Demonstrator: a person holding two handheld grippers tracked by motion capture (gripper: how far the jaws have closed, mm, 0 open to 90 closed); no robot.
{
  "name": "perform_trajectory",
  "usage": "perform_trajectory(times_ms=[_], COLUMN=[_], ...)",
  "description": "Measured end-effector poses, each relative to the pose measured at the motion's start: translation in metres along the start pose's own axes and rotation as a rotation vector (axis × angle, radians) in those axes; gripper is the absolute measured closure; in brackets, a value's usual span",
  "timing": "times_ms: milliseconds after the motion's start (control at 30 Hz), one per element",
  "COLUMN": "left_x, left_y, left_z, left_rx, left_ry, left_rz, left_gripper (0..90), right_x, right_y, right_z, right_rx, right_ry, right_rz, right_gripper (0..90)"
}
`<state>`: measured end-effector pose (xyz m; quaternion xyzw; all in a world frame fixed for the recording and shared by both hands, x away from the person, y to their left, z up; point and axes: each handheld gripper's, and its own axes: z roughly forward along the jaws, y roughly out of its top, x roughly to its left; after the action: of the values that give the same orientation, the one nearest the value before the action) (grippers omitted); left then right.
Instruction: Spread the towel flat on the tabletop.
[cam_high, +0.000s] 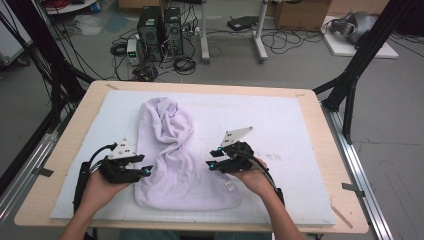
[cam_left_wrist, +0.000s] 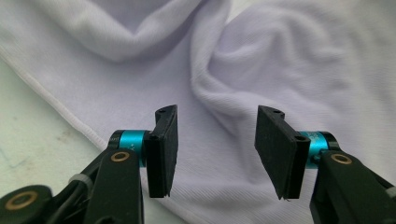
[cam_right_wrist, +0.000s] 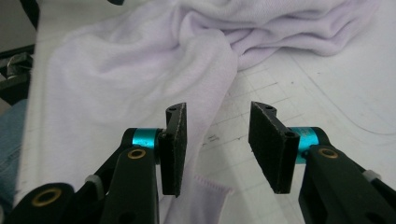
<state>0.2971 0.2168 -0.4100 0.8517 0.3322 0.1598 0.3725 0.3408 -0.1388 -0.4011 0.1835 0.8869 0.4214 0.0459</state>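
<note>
Lying crumpled on the white mat (cam_high: 300, 130) of your bench (cam_high: 65, 150), one lavender towel (cam_high: 175, 165): bunched and twisted at the far end, spread flatter at the near end, near edge close to you. One towel, two grippers, two hands.

Your left gripper (cam_high: 146, 171) sits at the towel's left edge, jaws partly open, nothing pinched. Left gripper view: both pads (cam_left_wrist: 164, 149) hover over plain towel cloth, with the hemmed edge and bare mat off to the side; I can't tell whether the tips touch the cloth.

Your right gripper (cam_high: 212, 164) sits at the towel's right edge, jaws also partly open and gripping nothing. Right gripper view: the gap looks down mostly on gridded mat, one pad over the towel's edge, a hemmed corner just below it.

The high view alone gives you the towel's small label (cam_high: 230, 186) near its right near corner, plus the floor clutter beyond the bench: two computer towers (cam_high: 160, 32) and loose cables.
</note>
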Motion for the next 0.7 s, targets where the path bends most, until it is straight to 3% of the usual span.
perform_trajectory(times_ms=[67,100,133,200,267,333,367,433,467,600,700], left_x=[0.007,0.007,0.008,0.008,0.007,0.006,0.007,0.005,0.004,-0.001,-0.006], left_y=[-0.002,-0.002,-0.003,-0.004,-0.006,-0.008,-0.008,-0.009,-0.009,-0.009,-0.009], left_z=[0.012,0.012,0.015,0.021,0.026,0.028,0.028,0.027,0.026,0.018,0.006], left_rx=[0.028,0.028,0.037,0.066,0.101,0.084,0.083,0.081,0.084,0.059,0.025], left_ry=[-0.006,-0.006,-0.008,-0.015,-0.027,-0.027,-0.03,-0.049,-0.048,-0.049,-0.052], left_rz=[-0.017,-0.017,-0.024,-0.016,-0.01,-0.012,-0.012,-0.005,0.014,0.018,0.021], left_gripper=[52.4,53.5,54.4,56.0,65.1,67.8,72.1,80.9,85.8,87.0,87.3], right_x=[-0.007,-0.007,-0.01,-0.009,-0.009,-0.007,-0.007,-0.004,-0.001,0.002,0.01], right_y=[-0.003,-0.003,-0.004,-0.004,-0.002,-0.002,-0.002,-0.003,-0.002,-0.002,-0.01], right_z=[0.018,0.018,0.028,0.031,0.039,0.047,0.051,0.055,0.053,0.044,0.021], right_rx=[0.042,0.042,0.047,0.044,0.043,0.066,0.077,0.085,0.091,0.091,0.06], right_ry=[0.009,0.009,0.044,0.049,0.062,0.077,0.089,0.151,0.158,0.155,0.143], right_rz=[0.007,0.007,0.029,0.037,0.043,0.043,0.036,0.033,0.001,-0.018,-0.023], right_gripper=[57.9,57.9,57.3,57.3,57.5,60.7,64.4,81.5,88.3,89.9,90.0])
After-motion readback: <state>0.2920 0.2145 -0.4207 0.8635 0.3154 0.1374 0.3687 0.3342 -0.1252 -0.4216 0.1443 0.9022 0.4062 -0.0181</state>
